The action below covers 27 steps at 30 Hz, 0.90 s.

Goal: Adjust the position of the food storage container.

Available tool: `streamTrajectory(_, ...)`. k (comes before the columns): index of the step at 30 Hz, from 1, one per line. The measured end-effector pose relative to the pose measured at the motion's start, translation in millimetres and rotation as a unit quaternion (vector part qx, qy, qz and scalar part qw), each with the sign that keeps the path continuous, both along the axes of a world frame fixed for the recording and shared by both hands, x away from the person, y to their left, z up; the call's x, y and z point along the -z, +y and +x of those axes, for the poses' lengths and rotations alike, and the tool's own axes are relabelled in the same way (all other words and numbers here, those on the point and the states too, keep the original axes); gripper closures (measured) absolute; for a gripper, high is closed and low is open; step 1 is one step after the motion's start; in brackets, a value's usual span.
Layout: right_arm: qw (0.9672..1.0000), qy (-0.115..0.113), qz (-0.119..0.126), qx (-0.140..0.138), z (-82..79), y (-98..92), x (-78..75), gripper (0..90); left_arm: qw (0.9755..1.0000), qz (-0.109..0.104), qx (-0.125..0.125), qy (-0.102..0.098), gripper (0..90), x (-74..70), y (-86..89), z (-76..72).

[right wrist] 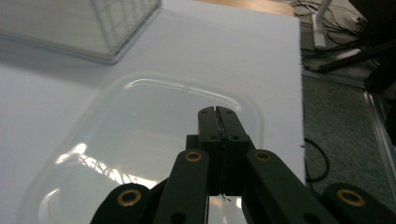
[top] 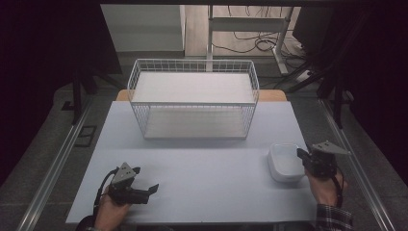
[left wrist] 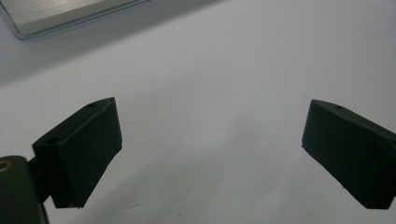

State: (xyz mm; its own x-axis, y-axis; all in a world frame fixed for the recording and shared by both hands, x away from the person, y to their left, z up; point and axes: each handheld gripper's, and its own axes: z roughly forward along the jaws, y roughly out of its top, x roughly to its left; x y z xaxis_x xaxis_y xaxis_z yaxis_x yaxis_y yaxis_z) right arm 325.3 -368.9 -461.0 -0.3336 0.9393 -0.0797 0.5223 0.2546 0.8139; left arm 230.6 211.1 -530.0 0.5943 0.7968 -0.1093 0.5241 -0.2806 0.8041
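Note:
A clear, shallow plastic container [top: 284, 163] lies on the white table top [top: 202, 187] at the right. My right gripper [top: 303, 155] is at its right rim, held by a hand in a plaid sleeve. In the right gripper view the container [right wrist: 140, 140] is just below my right gripper [right wrist: 217, 111], whose two jaws meet flat together over the container's inside. I see nothing between the pads and cannot tell whether they pinch the rim. My left gripper [top: 146, 179] rests low at the front left. Its jaws stand wide apart in the left gripper view [left wrist: 210, 154], with bare table between them.
A white wire basket [top: 192, 103] with a pale base stands at the back middle of the table; one corner [right wrist: 126, 23] is in the right gripper view. The table's right edge [right wrist: 300, 93] drops to a floor with cables and stand legs.

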Motion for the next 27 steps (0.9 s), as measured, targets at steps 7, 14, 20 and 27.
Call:
streamTrajectory(7, 0.9991, 0.007, -0.016, 0.04, 9.4, -18.8, 1.7, 89.3, 1.0, 0.001, -0.002, 0.002, 5.0, 0.4, -0.2, 0.2)
streamTrajectory(14, 0.9987, 0.028, -0.01, 0.04, 11.9, -22.6, 10.6, 89.2, 1.0, 0.0, -0.001, 0.002, 5.1, 0.1, 0.0, 0.1)
streamTrajectory(20, 0.9989, 0.037, 0.0, 0.028, 10.8, -18.2, 13.3, 89.3, 1.0, 0.003, 0.001, 0.002, 5.3, 0.4, -0.7, 0.2)
streamTrajectory(27, 0.9989, 0.044, 0.009, 0.009, 6.5, -8.5, 13.8, 89.2, 1.0, 0.004, 0.001, 0.003, 5.4, 0.5, -0.8, 0.2)
